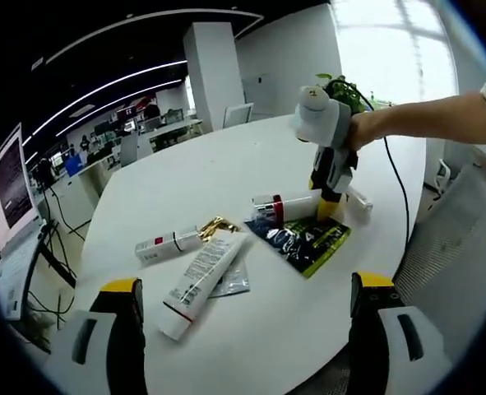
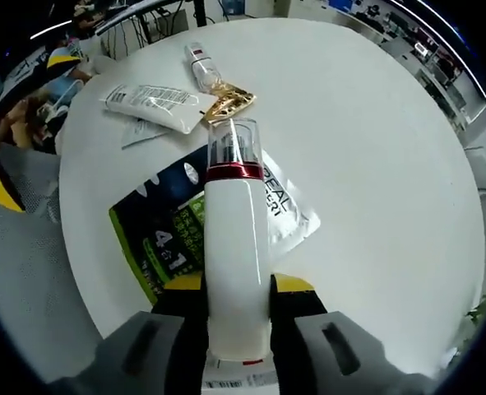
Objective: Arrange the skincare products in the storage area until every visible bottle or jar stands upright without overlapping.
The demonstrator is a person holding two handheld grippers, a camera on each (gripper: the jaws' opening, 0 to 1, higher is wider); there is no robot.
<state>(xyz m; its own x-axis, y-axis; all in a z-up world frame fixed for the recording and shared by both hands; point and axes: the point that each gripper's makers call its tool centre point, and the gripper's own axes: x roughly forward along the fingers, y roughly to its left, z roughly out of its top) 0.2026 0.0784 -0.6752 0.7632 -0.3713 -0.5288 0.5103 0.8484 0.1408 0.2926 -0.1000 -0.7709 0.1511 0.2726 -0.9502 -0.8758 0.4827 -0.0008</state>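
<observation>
The right tool (image 2: 237, 309) clamps the lying white bottle (image 2: 236, 263) by its base, apparently to stand it upright; the left tool (image 1: 247, 317) hangs open above the surface (image 1: 251, 164).

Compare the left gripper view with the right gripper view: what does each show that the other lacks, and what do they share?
Left gripper view alone: a person's arm, a laptop, a potted plant, its own open fingers.

Right gripper view alone: the right gripper shut on the white bottle, seen close up.

Shared: that white bottle, the green and black sachet under it, the white tube, the gold packet, the round white table.
</observation>
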